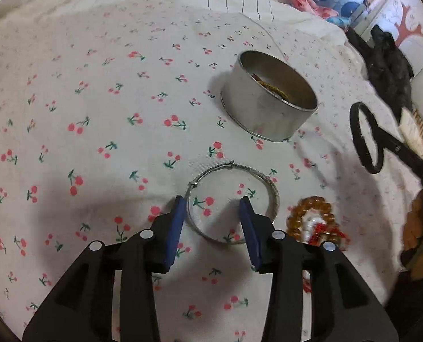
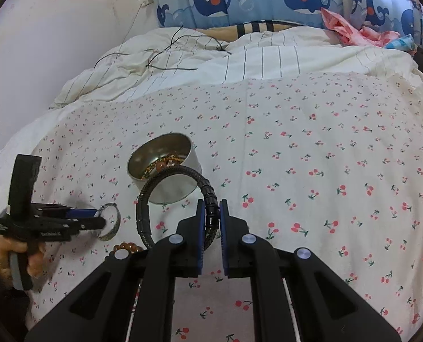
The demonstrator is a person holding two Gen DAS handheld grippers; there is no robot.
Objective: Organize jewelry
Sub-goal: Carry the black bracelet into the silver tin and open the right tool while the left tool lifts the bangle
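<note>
Right gripper (image 2: 211, 212) clamps black braided cord bracelet (image 2: 144, 199); left gripper (image 1: 213, 208) spread wide over thin silver wire bangle (image 1: 233, 202)

Bangle lies flat on cherry-print white bedsheet (image 1: 97, 99), left tips straddling its near-left arc, one tip inside the ring. Black bracelet hangs above sheet, in front of round silver metal tin (image 1: 268, 105) with beads and chain inside. Amber bead bracelet with red-white charm (image 1: 314, 222) just right of bangle

Bed w/ cherry-print sheet (image 2: 311, 148). Sitting on it: round metal tin (image 1: 265, 111), silver bangle (image 1: 231, 202) just in front, amber bead bracelet (image 1: 311, 216) beside that. Striped duvet (image 2: 240, 57) bunched further back.
</note>
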